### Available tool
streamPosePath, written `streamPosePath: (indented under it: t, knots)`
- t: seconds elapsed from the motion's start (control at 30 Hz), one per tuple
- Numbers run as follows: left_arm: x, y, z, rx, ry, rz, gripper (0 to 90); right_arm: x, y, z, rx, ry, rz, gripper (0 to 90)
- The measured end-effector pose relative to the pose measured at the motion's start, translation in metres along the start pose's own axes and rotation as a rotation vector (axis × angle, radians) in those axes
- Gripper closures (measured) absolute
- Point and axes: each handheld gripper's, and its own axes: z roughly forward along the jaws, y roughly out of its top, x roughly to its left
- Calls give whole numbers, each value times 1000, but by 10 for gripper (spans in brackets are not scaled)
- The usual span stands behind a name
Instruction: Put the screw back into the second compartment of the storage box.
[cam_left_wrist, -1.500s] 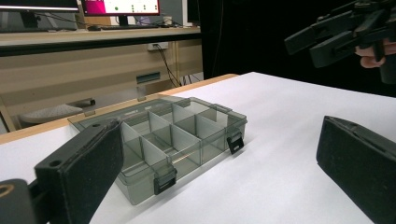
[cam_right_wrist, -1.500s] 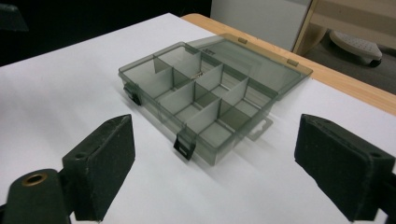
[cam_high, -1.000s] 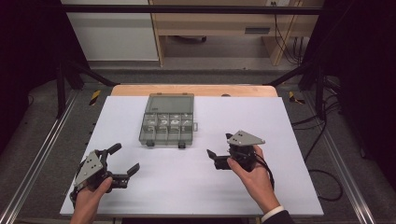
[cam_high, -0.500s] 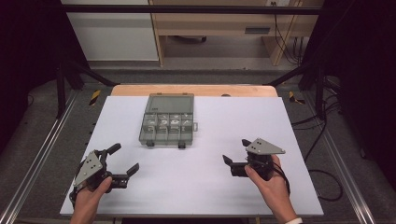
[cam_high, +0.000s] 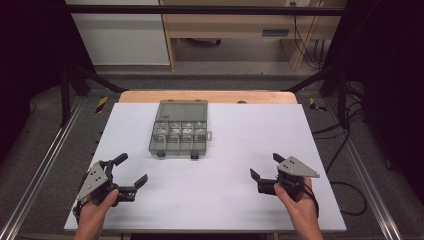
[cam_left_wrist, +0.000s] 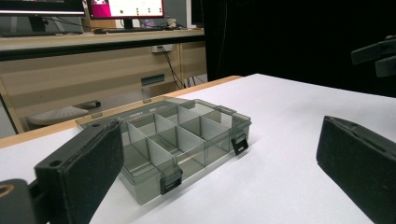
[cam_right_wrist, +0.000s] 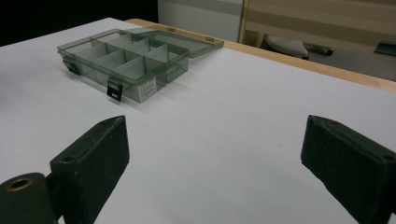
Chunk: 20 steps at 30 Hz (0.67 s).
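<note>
Both claws sit low at my near edge of the white table (cam_high: 300, 130), one at each corner. Left gripper (cam_high: 129, 171) rests in my left hand (cam_high: 97, 210) with its jaws spread wide and nothing between them; in the left gripper view the two black pads frame the box, one at the lower left and one at the lower right, with bare table between. Right gripper (cam_high: 265, 167) is in my right hand (cam_high: 295, 200), its grey three-cornered plate on top, and its jaws also stand well apart and hold nothing; the right gripper view shows white surface between the pads. Well ahead of both, toward the far middle of the table, I see a smoky clear plastic organizer box (cam_high: 177, 132) with its lid (cam_high: 181, 110) swung open and lying flat behind it. Thin dividers split the tray into small compartments; I cannot tell whether anything lies in them. Two black latches (cam_left_wrist: 170, 181) hang on its near wall. Beyond the table's wooden far edge I see a desk (cam_left_wrist: 93, 42) with monitors on it.
</note>
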Motion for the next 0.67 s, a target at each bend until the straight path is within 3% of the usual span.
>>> streamPosePath:
  t: [0.4,0.67]
  knots:
    - [4,0,-5,2,30,9,8,-13,-33,-1,-101,-47,23,76]
    - [6,0,-10,1,52,9,8,-21,-38,-3,-157,-57,21,47]
